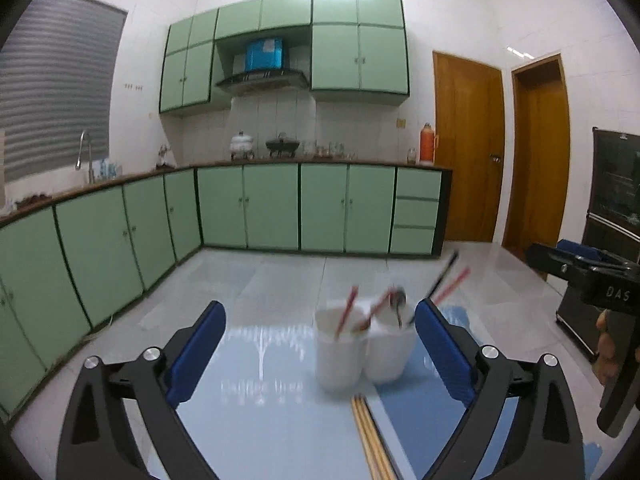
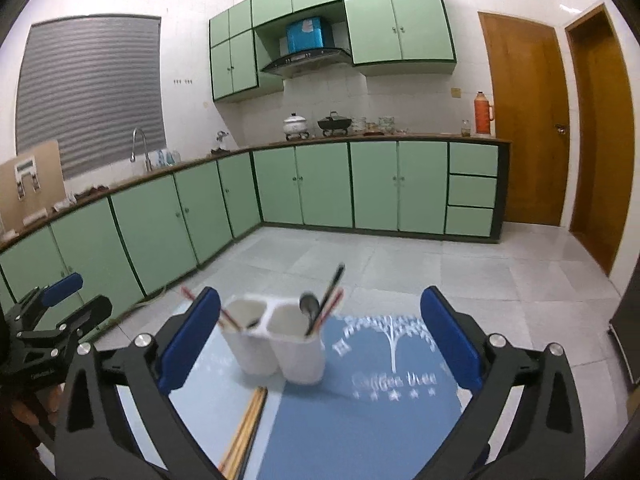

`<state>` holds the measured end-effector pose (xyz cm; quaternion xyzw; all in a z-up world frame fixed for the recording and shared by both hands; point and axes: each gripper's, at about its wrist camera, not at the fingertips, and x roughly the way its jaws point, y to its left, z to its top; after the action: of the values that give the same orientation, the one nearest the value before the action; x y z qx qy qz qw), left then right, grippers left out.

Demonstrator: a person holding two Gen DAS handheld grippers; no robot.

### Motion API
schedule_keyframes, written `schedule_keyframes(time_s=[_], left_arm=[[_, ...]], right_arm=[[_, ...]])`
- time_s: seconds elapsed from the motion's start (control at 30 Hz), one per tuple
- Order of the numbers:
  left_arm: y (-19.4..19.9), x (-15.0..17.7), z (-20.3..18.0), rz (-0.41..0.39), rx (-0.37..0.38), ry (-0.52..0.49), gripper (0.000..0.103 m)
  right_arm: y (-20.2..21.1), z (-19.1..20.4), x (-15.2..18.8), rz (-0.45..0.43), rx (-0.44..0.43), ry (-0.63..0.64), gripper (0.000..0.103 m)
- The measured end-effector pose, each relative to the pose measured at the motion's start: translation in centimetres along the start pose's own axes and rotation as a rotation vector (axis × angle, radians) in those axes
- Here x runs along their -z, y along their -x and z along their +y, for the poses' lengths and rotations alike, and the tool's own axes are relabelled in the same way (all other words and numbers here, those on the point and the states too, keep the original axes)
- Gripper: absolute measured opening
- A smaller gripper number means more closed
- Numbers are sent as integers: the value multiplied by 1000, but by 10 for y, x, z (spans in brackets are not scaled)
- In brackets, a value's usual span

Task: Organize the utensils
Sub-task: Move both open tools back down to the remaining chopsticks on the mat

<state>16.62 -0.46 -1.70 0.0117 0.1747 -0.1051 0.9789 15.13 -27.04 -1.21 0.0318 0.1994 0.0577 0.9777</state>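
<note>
A white two-cup utensil holder [image 1: 362, 354] [image 2: 276, 346] stands on the glass table, at the edge of a blue mat [image 2: 360, 420]. Red chopsticks [image 1: 346, 314], a metal spoon [image 2: 309, 305] and a dark stick lean in its cups. A bundle of wooden chopsticks [image 1: 370, 436] [image 2: 246, 428] lies flat on the table, just in front of the holder. My left gripper [image 1: 320, 308] is open and empty, with the holder ahead between its fingers' lines. My right gripper [image 2: 320, 294] is also open and empty, facing the holder.
The table [image 1: 260, 400] ends just beyond the holder, with tiled floor behind it. Green cabinets [image 2: 320, 184] line the back and left walls. A dark appliance [image 1: 616, 200] stands at the right. Each gripper shows at the edge of the other's view.
</note>
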Motion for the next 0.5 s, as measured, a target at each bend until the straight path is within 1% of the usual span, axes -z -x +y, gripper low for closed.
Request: schedule_keyframes(time_s=[0.2,0.27,0.4,0.5], left_arm=[[12,49,10,108,-32,33,94],[15,67,13,142,-44,41,94],[17,95,11,182,-75,15,94],[19,117,10,208,-80,-1,94]], right_arm=[[11,6,56,81,4,-42,98],[11,7,72,104,18,-54,98],[11,12,109,138,37,-89,98],[11,17,132,147,54,-92,98]])
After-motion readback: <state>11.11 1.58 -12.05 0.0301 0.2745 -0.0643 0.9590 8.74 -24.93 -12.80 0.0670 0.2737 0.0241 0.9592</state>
